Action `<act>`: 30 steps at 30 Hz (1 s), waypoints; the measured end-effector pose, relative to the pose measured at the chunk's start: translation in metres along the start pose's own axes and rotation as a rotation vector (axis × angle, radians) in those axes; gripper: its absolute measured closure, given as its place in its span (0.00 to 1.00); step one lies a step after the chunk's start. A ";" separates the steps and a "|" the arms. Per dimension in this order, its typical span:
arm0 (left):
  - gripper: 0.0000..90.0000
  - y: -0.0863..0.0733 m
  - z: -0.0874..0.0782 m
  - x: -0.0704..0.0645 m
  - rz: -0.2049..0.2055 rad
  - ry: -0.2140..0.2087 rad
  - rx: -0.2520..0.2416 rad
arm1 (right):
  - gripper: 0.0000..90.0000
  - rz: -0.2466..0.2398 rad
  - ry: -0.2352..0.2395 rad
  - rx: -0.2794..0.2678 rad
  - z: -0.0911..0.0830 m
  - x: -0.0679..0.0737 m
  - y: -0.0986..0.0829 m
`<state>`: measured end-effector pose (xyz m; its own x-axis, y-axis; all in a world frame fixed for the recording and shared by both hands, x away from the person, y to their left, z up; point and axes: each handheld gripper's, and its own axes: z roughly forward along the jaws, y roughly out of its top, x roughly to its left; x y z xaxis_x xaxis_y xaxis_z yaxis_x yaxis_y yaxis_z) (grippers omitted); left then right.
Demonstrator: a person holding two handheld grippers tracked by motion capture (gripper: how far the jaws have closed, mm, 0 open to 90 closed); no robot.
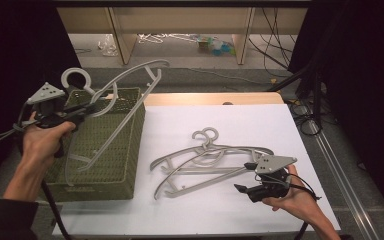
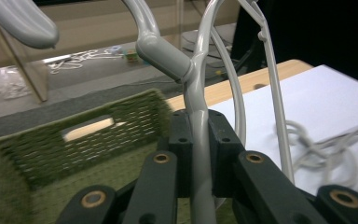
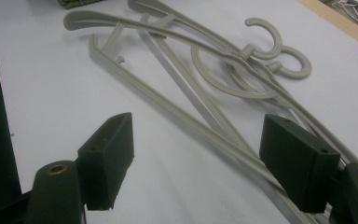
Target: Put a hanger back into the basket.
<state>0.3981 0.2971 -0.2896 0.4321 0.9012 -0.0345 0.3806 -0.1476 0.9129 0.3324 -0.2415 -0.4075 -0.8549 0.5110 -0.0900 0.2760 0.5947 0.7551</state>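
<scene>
High view: the left hand-held gripper [image 1: 82,114] clamps a grey hanger [image 1: 130,82] over the green basket [image 1: 125,150]; the right hand-held gripper [image 1: 240,188] gapes wide beside two hangers [image 1: 207,160] on the tabletop [image 1: 260,120].

Grey hangers [image 1: 207,162] (green woven basket [image 1: 115,150])

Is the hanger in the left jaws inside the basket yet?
Partly. The left gripper holds the hanger tilted, its lower end inside the green basket.
</scene>
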 end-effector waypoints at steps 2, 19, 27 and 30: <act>0.91 -0.004 0.001 0.009 0.006 0.010 0.000 | 0.29 -0.002 0.004 0.000 0.001 0.000 -0.001; 0.91 -0.033 0.007 0.068 0.134 0.143 0.053 | 0.29 -0.005 0.024 0.020 0.005 0.000 -0.005; 0.91 -0.050 0.010 0.082 0.137 0.148 0.068 | 0.29 -0.003 0.021 0.017 0.007 0.000 -0.005; 0.91 -0.054 0.011 0.086 0.153 0.169 0.091 | 0.29 0.006 0.022 0.025 0.006 0.000 -0.005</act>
<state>0.4238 0.3776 -0.3467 0.3501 0.9198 0.1770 0.3965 -0.3167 0.8617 0.3334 -0.2410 -0.4154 -0.8623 0.5014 -0.0709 0.2921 0.6068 0.7392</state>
